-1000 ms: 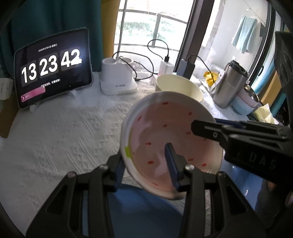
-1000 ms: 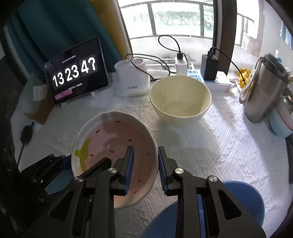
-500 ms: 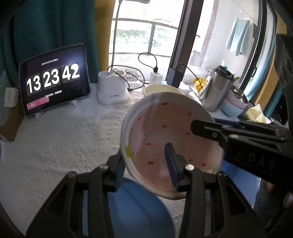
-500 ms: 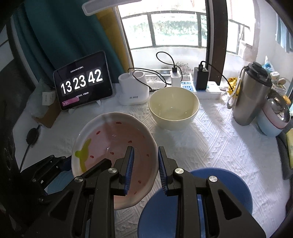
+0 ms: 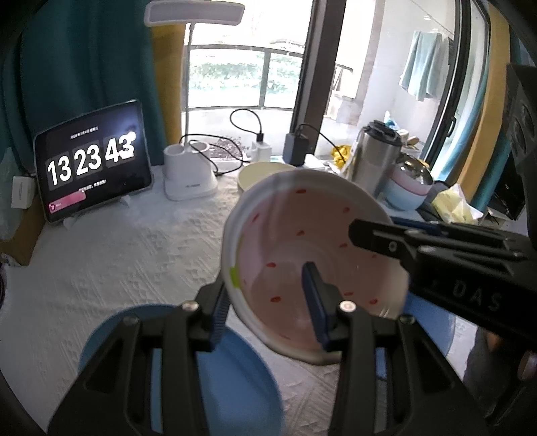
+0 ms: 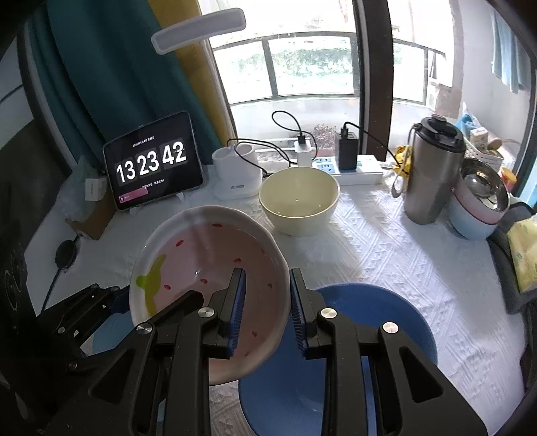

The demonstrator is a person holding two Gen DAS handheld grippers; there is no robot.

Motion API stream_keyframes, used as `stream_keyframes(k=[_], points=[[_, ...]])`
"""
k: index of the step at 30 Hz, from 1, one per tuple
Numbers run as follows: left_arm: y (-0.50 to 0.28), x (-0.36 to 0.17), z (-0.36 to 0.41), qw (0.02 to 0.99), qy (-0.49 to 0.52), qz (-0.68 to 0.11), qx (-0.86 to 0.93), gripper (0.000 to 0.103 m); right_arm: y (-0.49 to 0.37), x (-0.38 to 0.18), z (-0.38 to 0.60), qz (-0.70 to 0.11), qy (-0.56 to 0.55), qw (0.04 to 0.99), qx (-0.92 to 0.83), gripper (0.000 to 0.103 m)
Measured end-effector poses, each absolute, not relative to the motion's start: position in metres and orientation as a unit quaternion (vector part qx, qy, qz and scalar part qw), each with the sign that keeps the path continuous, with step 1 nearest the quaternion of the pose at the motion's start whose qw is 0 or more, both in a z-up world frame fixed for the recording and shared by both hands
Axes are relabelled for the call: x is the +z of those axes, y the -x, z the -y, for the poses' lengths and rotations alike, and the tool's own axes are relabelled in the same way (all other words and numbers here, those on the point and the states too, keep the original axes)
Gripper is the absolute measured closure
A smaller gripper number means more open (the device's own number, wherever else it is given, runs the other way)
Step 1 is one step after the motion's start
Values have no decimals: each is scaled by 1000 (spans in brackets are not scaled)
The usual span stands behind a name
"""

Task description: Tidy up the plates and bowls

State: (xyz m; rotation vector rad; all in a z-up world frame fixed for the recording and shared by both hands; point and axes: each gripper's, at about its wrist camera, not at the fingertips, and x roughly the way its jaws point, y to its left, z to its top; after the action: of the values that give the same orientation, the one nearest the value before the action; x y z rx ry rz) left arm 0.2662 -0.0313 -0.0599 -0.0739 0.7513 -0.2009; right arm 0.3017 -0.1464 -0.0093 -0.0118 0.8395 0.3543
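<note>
Rising — pink bowl (image 6: 208,268) clears blue plate (image 6: 369,318) now.

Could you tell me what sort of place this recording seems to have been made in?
Probably a home, at a table by a balcony window: a white patterned tablecloth with household bowls, a steel tumbler, a desk lamp, and laundry hanging outside the window.

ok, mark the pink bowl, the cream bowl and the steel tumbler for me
pink bowl (image 6: 201,265): right wrist view, on its pink inner wall.
cream bowl (image 6: 298,201): right wrist view, on the inside of the bowl.
steel tumbler (image 6: 433,181): right wrist view, on its metal body.
</note>
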Motion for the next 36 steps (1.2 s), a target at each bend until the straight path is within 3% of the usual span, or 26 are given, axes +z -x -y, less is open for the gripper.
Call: stream_keyframes(k=[19,36], points=[[-250,-54,88,922,8,-368,-123,61,-277,0,207,-392,-21,907,150,75],[-254,-81,135,903,-19,-406,-137,61,-270,-26,255,-415,-47,899,132,75]])
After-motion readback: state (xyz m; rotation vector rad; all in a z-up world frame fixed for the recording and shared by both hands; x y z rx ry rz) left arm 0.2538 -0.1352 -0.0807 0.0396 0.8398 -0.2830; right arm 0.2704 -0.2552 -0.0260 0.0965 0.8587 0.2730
